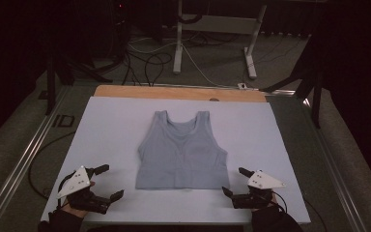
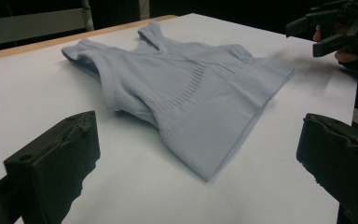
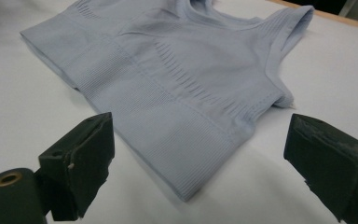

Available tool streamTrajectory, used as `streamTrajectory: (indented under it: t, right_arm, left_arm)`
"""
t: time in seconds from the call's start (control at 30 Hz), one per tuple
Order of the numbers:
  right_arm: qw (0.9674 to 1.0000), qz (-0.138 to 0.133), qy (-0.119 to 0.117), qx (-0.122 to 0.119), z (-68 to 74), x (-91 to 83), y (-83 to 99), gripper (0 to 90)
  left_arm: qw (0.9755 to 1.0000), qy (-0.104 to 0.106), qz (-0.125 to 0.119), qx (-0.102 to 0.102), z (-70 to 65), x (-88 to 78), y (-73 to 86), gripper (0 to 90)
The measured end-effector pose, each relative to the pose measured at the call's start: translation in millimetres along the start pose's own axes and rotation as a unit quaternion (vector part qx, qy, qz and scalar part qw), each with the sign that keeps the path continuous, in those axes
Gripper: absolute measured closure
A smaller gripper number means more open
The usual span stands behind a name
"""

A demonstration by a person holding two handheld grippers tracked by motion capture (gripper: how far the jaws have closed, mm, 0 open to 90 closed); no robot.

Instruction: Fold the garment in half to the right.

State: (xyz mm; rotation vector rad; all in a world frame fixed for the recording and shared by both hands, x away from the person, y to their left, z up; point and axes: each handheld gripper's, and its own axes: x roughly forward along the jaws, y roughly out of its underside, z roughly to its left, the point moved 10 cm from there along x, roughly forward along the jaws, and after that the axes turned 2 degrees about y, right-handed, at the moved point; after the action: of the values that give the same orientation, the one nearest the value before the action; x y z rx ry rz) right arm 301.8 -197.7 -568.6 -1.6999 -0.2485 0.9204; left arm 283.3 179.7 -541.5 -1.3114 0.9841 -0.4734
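A pale blue ribbed crop top lies flat in the middle of the white table cover, straps toward the far side. My left gripper rests near the front left, a short way left of the top's hem, jaws wide open and empty. My right gripper sits at the front right, just beside the hem's right corner, also open and empty. In the left gripper view the top lies ahead between the black jaws, with the right gripper beyond. In the right gripper view the hem corner lies close between the jaws.
A wooden table edge runs along the far side. Metal rails flank the table. Beyond it are white desk legs and cables on the floor. Bare white cover surrounds the top on all sides.
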Motion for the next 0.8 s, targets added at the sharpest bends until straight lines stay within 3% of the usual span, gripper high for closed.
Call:
streamTrajectory:
  t: [0.43, 0.63, 0.67, 0.8]
  right_arm:
    - [1.0000, 0.001, 0.002, 0.007, -1.8, 0.8, -0.2, 8.5]
    - [1.0000, -0.003, -0.009, 0.000, 5.5, -0.9, -5.4, 8.5]
    - [0.9997, -0.007, -0.020, 0.008, 9.1, -2.7, -7.5, 8.5]
    - [0.9999, 0.000, -0.013, 0.006, 9.6, -6.6, -10.0, 8.5]
  left_arm:
    - [1.0000, 0.007, 0.002, -0.002, -1.4, 3.8, -1.7, 0.0]
    - [0.9999, 0.011, 0.006, -0.003, -3.6, 5.4, -2.0, 0.0]
    - [0.9999, 0.013, 0.006, -0.001, -4.9, 6.0, -2.6, 0.0]
    - [0.9998, 0.022, 0.001, 0.003, -7.7, 9.0, -7.1, 0.0]
